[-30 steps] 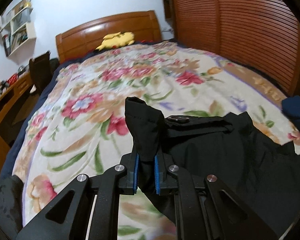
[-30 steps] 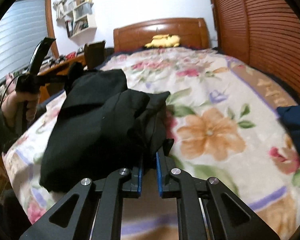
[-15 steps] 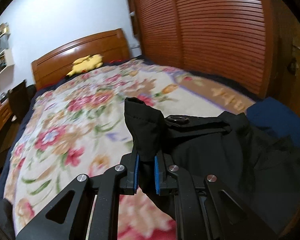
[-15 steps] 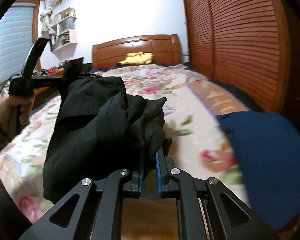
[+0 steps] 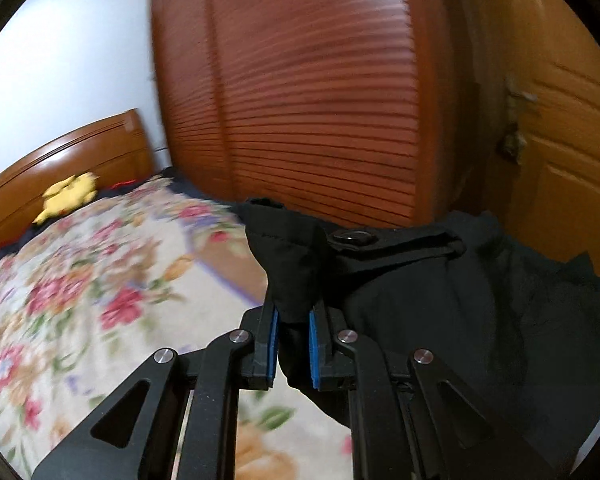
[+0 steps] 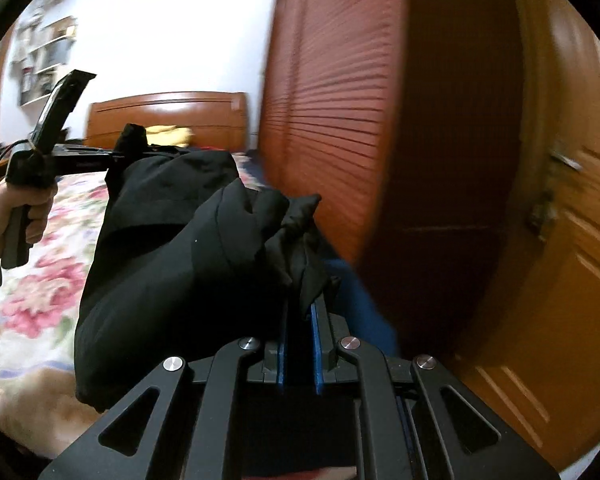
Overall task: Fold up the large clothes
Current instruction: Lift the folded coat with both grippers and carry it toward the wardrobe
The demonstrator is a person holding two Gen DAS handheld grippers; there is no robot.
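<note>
- The left claw (image 5: 291, 350) is pinching a bunched corner of the black clothes (image 5: 440, 300), low in the middle of its picture.
- The right claw (image 6: 299, 350) is pinching another bunch of the same black clothes (image 6: 172, 264).
- The clothes hang in the air between the two claws, up off the bed (image 5: 80, 300).
- A second ago both cameras looked down the flowery bed. Now they face the red slatted closet (image 5: 320, 100) and the orange door (image 5: 560, 160) on the right, and the room looks blurry.
- The grips did not change. I think the clothes are being swung around, so folding has not really started.
- A blue cloth (image 6: 364, 304) peeks out just right of the black clothes.
</note>
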